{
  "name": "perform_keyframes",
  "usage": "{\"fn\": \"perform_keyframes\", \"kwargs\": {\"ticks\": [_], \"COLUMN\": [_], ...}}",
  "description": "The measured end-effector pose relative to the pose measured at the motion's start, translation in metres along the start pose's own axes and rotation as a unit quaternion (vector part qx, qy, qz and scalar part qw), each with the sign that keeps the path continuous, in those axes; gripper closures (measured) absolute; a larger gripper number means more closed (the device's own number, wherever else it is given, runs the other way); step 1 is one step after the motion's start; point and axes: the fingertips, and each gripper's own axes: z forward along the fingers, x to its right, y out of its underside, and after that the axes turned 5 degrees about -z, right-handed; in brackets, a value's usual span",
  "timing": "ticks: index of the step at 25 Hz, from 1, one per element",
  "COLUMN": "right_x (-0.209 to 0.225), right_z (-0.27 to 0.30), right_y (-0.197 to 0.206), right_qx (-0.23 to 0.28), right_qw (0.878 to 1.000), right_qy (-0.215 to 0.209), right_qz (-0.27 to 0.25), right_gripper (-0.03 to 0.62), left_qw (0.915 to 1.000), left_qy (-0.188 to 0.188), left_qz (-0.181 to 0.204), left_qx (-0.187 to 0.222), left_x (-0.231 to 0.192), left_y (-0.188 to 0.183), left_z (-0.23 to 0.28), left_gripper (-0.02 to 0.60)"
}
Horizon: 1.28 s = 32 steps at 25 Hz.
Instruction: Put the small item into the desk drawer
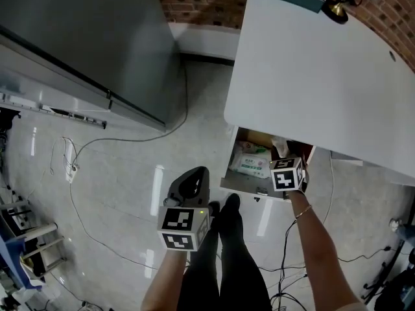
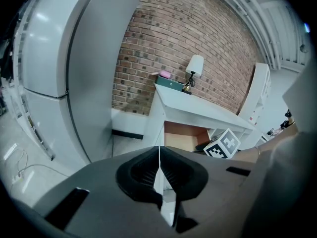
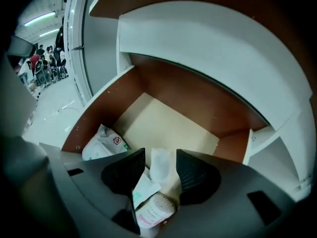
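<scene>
Right gripper (image 3: 160, 155) hangs spread over the open drawer (image 3: 101, 110), pads clear of the white packet (image 3: 159, 171) lying inside; judged released. Left gripper (image 2: 159, 167) is pressed together, empty, held aside.

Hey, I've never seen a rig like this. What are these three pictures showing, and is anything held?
No robot: a person holds a two-jaw gripper in each hand. The head view looks down from the person's head at a white desk with its drawer open. The other two views come from cameras on the grippers. The left gripper is shut and empty. The right gripper is open over the drawer, where a white packet, a tissue pack and a round tub lie. Nothing is held.
</scene>
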Motion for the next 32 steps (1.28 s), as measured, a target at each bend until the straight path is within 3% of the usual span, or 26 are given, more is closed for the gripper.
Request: {"fn": "perform_keyframes", "kwargs": {"ticks": [12,24,32], "right_x": [-0.012,-0.025,-0.024], "right_z": [-0.145,-0.301,-0.393], "right_y": [-0.037,-0.058,-0.057], "right_qx": [0.121,0.224,0.273], "right_qw": [0.986,0.954,0.934], "right_qy": [-0.012,-0.021,0.006], "right_qz": [0.115,0.196,0.231], "right_gripper": [0.416,0.479,0.537], "left_qw": [0.9979,0.9911,0.9855], "left_qy": [0.040,0.084,0.114], "left_qz": [0.051,0.101,0.119], "left_qx": [0.006,0.023,0.040], "left_x": [0.034,0.084,0.116], "left_y": [-0.030,-0.061,-0.077], "left_z": [-0.035,-0.081,-0.122], "left_gripper": [0.555,0.555,0.555]}}
